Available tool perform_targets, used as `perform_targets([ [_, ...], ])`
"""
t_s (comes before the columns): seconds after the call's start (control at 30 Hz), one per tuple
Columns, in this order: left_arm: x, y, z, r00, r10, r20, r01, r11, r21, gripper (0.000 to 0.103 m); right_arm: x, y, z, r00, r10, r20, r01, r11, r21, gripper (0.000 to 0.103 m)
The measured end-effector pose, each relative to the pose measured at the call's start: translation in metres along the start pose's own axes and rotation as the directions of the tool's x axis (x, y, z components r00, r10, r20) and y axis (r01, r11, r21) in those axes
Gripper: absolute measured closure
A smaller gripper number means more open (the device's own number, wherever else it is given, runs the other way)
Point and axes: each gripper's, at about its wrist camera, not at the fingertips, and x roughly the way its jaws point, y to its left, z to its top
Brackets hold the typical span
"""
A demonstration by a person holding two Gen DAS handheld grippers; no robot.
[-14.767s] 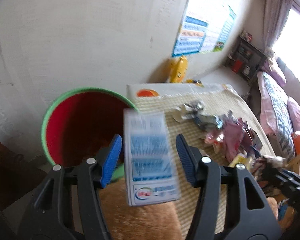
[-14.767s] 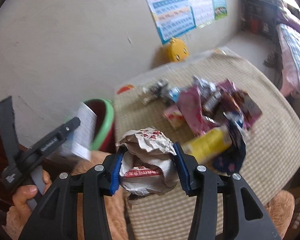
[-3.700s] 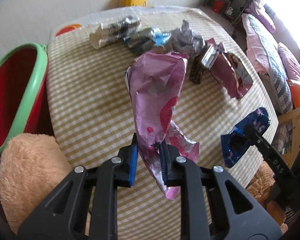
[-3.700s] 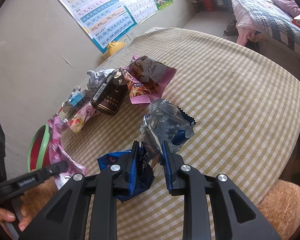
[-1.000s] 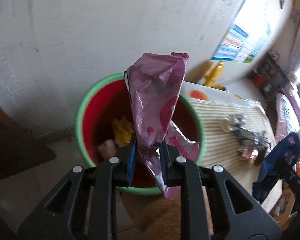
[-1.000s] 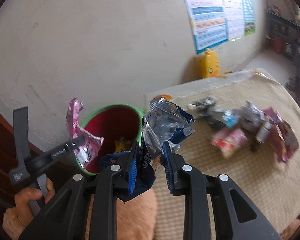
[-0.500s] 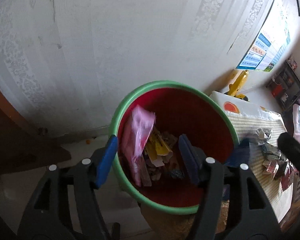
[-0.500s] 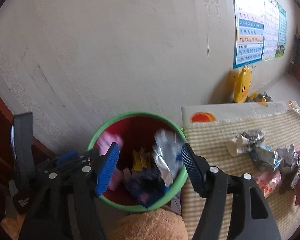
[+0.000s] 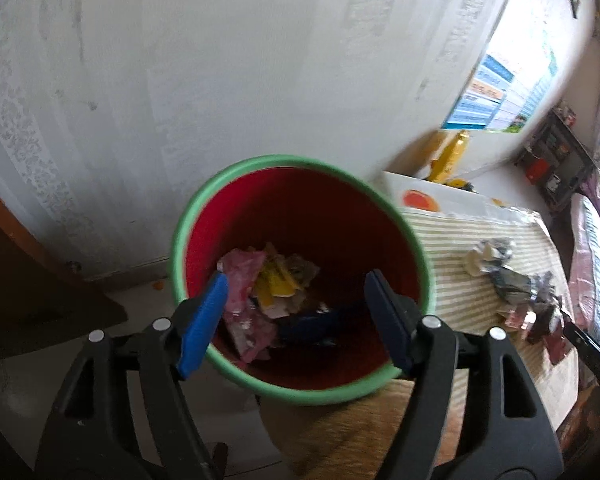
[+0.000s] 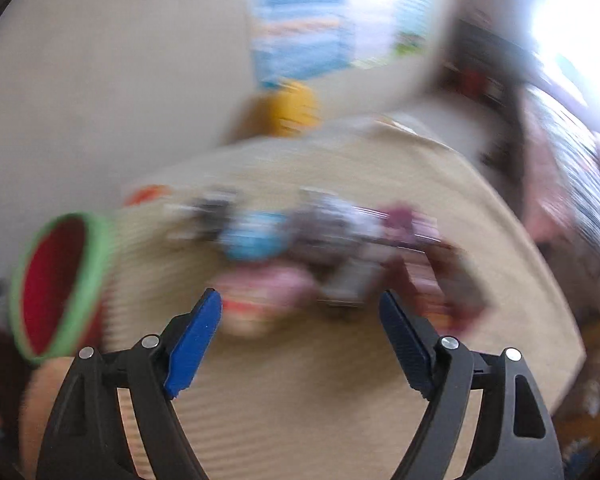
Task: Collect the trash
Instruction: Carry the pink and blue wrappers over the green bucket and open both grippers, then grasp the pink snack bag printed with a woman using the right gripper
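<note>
Hovering above the red bin with the green rim (image 9: 300,394), left hand-held gripper (image 9: 296,320) spread wide and empty, jaws having just been opening with nothing between them now. Down inside, the pink wrapper (image 9: 242,280) slumped against the near wall beside yellow scraps (image 9: 274,284) and a dark blue packet (image 9: 312,326), presumably let go from straight overhead so as to fall clear of the rim. Placed hard against the bench (image 9: 452,280) edge, that bin, likely to keep each carry short. Right hand-held gripper (image 10: 300,336) likewise gaping and empty, jaws also just opened, pointed down toward the blurred heap of remaining wrappers (image 10: 324,248) on the checked cloth, bin (image 10: 80,280) off at its left. Too smeared to tell single wrappers apart there. Judged as the turn-around between a drop and the next pick: several pieces left on the bench, so task only partly done.
</note>
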Motion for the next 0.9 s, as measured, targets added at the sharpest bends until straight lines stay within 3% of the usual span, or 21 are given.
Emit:
perform_targets([
  [0.1, -0.003, -0.022, -0.003, 1.0, -0.027, -0.011, 0.027, 0.998, 0.051, 0.032, 0.021, -0.035, 0.005, 0.994, -0.084, -0.064, 0.083, 0.996, -0.022, 0.02],
  [0.23, -0.006, -0.053, -0.012, 0.998, -0.057, -0.029, 0.06, 0.991, 0.117, 0.032, 0.057, -0.055, 0.014, 0.981, -0.119, -0.153, 0.105, 0.99, -0.093, 0.02],
  [0.27, -0.008, -0.061, -0.015, 0.997, -0.066, -0.032, 0.07, 0.989, 0.133, 0.032, 0.062, -0.056, 0.014, 0.98, -0.115, -0.164, 0.098, 0.989, -0.108, 0.022],
  [0.3, -0.01, -0.07, -0.018, 0.996, -0.076, -0.037, 0.081, 0.985, 0.155, 0.032, 0.064, -0.058, 0.008, 0.979, -0.106, -0.172, 0.087, 0.99, -0.113, 0.031],
  [0.4, -0.012, -0.093, -0.028, 0.995, -0.088, -0.05, 0.097, 0.971, 0.22, 0.032, 0.067, -0.066, 0.0, 0.98, -0.042, -0.193, 0.028, 0.997, -0.074, 0.047],
  [0.63, -0.007, -0.151, -0.049, 0.981, -0.168, -0.101, 0.192, 0.929, 0.317, 0.032, 0.017, -0.095, -0.054, 0.975, 0.167, -0.149, -0.141, 0.975, 0.173, 0.052],
  [0.73, 0.007, -0.186, -0.06, 0.969, -0.197, -0.149, 0.24, 0.892, 0.383, 0.03, -0.008, -0.098, -0.082, 0.969, 0.206, -0.135, -0.173, 0.959, 0.224, 0.052],
  [0.8, 0.021, -0.216, -0.068, 0.961, -0.202, -0.19, 0.269, 0.852, 0.45, 0.03, -0.025, -0.093, -0.1, 0.962, 0.24, -0.131, -0.2, 0.945, 0.26, 0.052],
  [0.9, 0.044, -0.248, -0.076, 0.96, -0.164, -0.227, 0.262, 0.811, 0.523, 0.03, -0.041, -0.091, -0.128, 0.952, 0.283, -0.119, -0.235, 0.921, 0.311, 0.052],
])
